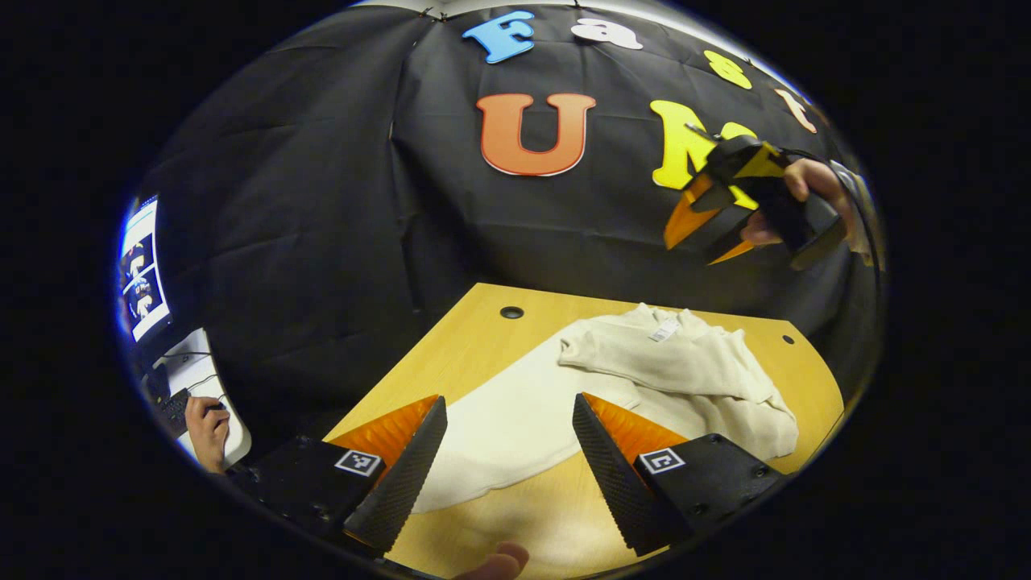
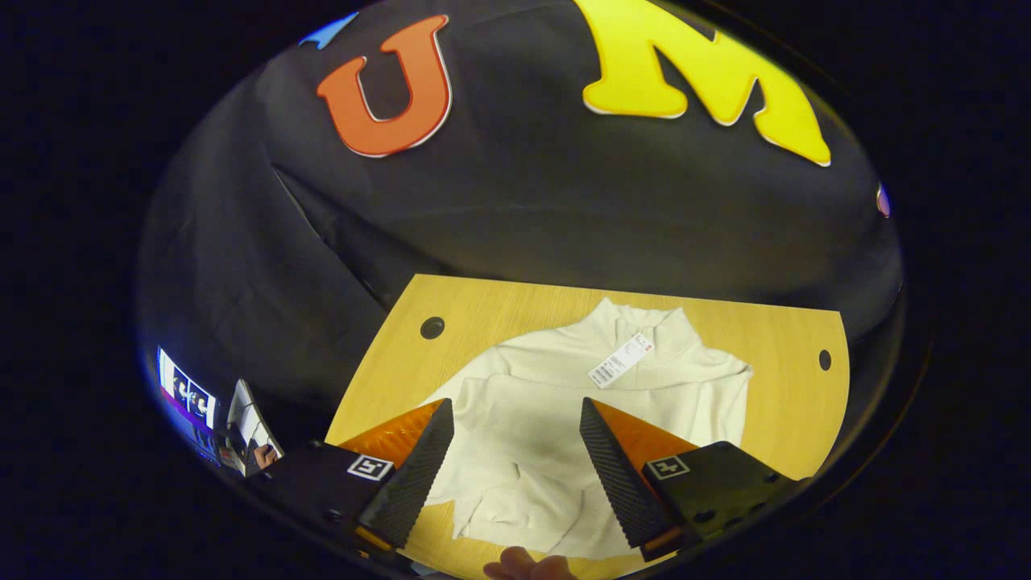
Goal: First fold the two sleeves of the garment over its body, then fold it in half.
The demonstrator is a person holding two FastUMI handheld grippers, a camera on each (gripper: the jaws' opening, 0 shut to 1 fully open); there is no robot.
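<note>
Wooden tabletop [image 1: 451, 354] with round cable holes, black cloth wall behind it. Cream sweater [image 1: 515, 419] lies flat on the tabletop, collar toward the wall, paper tag [image 2: 620, 360] at the neck. In the left gripper view one sleeve [image 1: 644, 362] is folded across the body, cuff pointing left; the far shoulder side is bunched near the table's right edge. In the right gripper view the sweater's hem sits near the front edge, folds of cloth crossing the chest area.

Left gripper [image 1: 510, 419] hovers above the sweater's lower half, jaws wide apart, nothing between them. Right gripper [image 2: 517, 423] also hovers over the sweater's middle, jaws wide apart, clamped on nothing. In the left gripper view the right gripper [image 1: 705, 229] appears up high at right, well above the table, held by a hand [image 1: 805, 201], fingers spread.

No containers on the table. A monitor [image 1: 143, 270] and keyboard [image 1: 173, 411] stand off to the left beside the booth, another person's hand [image 1: 208, 431] at the keyboard. A fingertip [image 1: 499, 561] shows at the bottom edge.
</note>
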